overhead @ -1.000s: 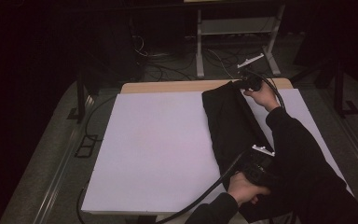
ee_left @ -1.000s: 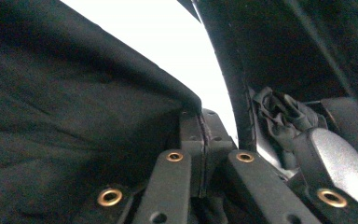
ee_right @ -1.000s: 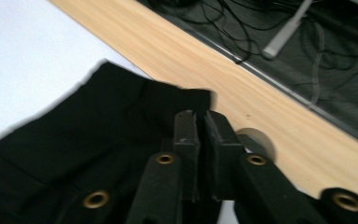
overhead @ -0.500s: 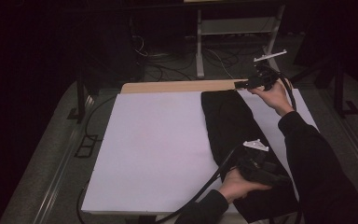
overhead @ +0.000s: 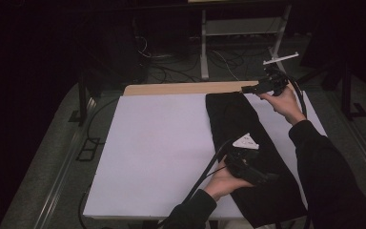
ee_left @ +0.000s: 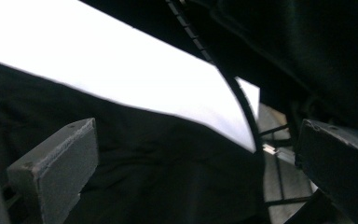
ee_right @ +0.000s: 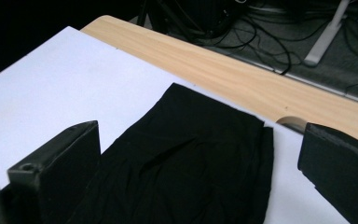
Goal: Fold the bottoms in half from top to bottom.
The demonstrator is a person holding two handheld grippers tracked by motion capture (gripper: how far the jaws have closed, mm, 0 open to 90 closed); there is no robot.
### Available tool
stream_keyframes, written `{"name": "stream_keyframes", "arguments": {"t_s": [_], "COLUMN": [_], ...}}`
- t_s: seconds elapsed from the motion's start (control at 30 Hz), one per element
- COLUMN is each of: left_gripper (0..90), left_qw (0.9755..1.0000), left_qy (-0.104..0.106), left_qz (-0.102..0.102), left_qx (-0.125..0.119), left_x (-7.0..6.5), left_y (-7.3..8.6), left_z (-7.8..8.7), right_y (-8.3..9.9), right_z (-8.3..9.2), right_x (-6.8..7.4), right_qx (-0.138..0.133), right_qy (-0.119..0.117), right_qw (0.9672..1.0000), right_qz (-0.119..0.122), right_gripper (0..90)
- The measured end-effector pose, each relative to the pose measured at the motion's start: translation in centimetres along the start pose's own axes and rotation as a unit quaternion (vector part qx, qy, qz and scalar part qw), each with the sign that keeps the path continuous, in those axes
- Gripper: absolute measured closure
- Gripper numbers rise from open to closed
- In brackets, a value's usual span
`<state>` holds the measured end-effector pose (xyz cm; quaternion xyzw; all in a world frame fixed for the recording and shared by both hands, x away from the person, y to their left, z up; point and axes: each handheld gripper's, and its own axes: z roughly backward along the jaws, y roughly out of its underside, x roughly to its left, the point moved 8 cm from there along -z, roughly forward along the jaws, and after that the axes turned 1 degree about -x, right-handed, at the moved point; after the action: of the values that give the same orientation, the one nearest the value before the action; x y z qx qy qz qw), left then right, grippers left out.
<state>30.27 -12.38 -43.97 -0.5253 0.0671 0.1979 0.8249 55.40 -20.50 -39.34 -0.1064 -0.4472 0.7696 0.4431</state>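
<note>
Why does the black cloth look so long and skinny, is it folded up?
Folded, it seems. The black cloth lies flat as a long narrow strip on the white sheet, and at its far end a second layer peeks out along the edge.

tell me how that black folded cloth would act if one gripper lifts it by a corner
The black folded cloth is probably floppy: it lies flat with soft creases on the white table cover. Lifted by one corner it would likely droop and unfold. It looks light and unlikely to slide.

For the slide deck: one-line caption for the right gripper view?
Open right claw hovering above the far end of a black garment laid flat on the white table cover.
</note>
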Motion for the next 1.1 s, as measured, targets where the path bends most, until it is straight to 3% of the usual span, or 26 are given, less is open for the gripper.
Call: {"name": "stream_keyframes", "arguments": {"t_s": [0.4, 0.63, 0.97, 1.1], "left_gripper": [0.0, 0.0, 0.0, 0.0], "left_qw": [0.9986, 0.9976, 0.9947, 0.9938], "left_qy": [-0.052, -0.064, -0.091, -0.102], "left_qz": [-0.007, 0.006, 0.003, -0.001], "left_qx": [-0.009, -0.027, -0.046, -0.043], "left_x": [2.7, 4.1, 5.8, 6.5], "left_y": [-0.4, -1.0, -1.6, -1.7], "left_z": [2.8, 4.2, 5.8, 6.4], "right_y": [2.0, 2.8, 3.6, 4.2], "right_z": [-0.5, -0.6, -0.6, -0.8], "right_x": [-0.7, -0.6, -0.7, -0.7], "right_qx": [0.007, 0.016, 0.013, 0.016], "right_qy": [-0.005, -0.016, -0.012, -0.012], "right_qw": [0.9999, 0.9996, 0.9998, 0.9997], "right_qz": [-0.014, -0.013, -0.011, -0.012], "right_gripper": [0.0, 0.0, 0.0, 0.0]}}
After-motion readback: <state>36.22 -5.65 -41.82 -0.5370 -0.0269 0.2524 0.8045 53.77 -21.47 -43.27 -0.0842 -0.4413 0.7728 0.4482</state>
